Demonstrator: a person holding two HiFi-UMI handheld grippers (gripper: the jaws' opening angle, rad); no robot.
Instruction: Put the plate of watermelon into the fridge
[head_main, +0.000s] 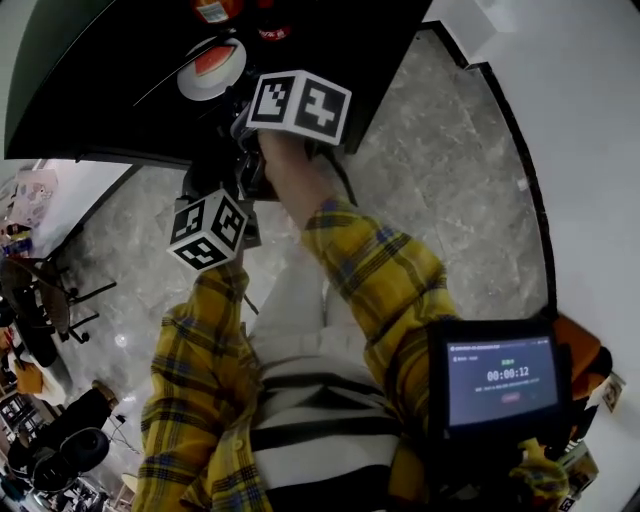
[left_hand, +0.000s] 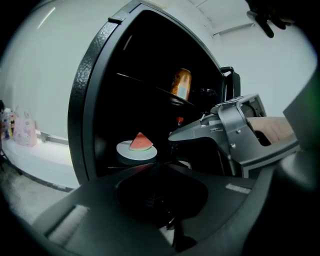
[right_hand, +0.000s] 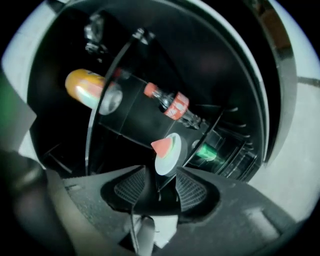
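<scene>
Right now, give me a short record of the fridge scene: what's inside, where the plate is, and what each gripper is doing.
container: black fridge, open
target: white round plate low inside it, red watermelon wedge on it
other contents: orange can on a shelf above; red-labelled bottle
right gripper: fingers apart, empty, short of the plate
left gripper: fingers together, empty

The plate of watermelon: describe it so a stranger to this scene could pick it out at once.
Look inside the open black fridge, under its glass shelf. A round white plate lies flat there, bearing one red watermelon wedge with a green rind. The orange can above and the red-labelled bottle nearby stand tall; it is the only dish.
</scene>
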